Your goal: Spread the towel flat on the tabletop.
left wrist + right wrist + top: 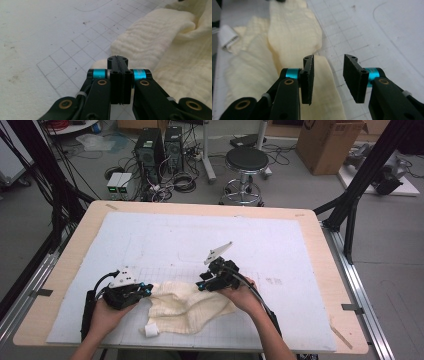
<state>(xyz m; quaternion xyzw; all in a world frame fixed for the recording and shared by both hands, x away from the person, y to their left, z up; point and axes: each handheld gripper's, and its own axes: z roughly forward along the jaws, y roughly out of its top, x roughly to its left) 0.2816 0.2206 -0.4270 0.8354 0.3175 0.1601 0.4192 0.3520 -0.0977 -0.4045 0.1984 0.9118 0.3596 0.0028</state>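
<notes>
A: Your left tongs [117, 58] are clamped tight, jaw against jaw. Is any cloth caught between them?

B: Hard to say. In the left gripper view the closed tips sit right at the edge of the cream cloth [160, 45], and a bit of it shows just behind them, but you can't tell whether a fold is pinched.

A: And your right tongs [328, 75]?

B: Those stand apart, with a clear gap and nothing gripped. In the right gripper view one jaw is over a narrow tongue of the cloth [294, 32], and the other is over the bare gridded mat [367, 35].

A: Where do your hands sit from above?

B: Your left tongs [145, 289] are at the cloth's left edge, with your left hand [107, 312] behind them. Your right tongs [202, 282] point left over the cloth's upper edge, held by your right hand [242, 295].

A: And the cloth itself?

B: The cloth [185, 307] lies crumpled between your two hands, near the front of the white mat [200, 235]. A small white tag [150, 330] pokes out at its lower left corner.

A: What is under all that?

B: The mat covers most of the wooden tabletop [320, 245]. Beyond it are a round black stool [246, 161], computer towers [150, 147] among cables on the floor, and a cardboard box [330, 142].
</notes>
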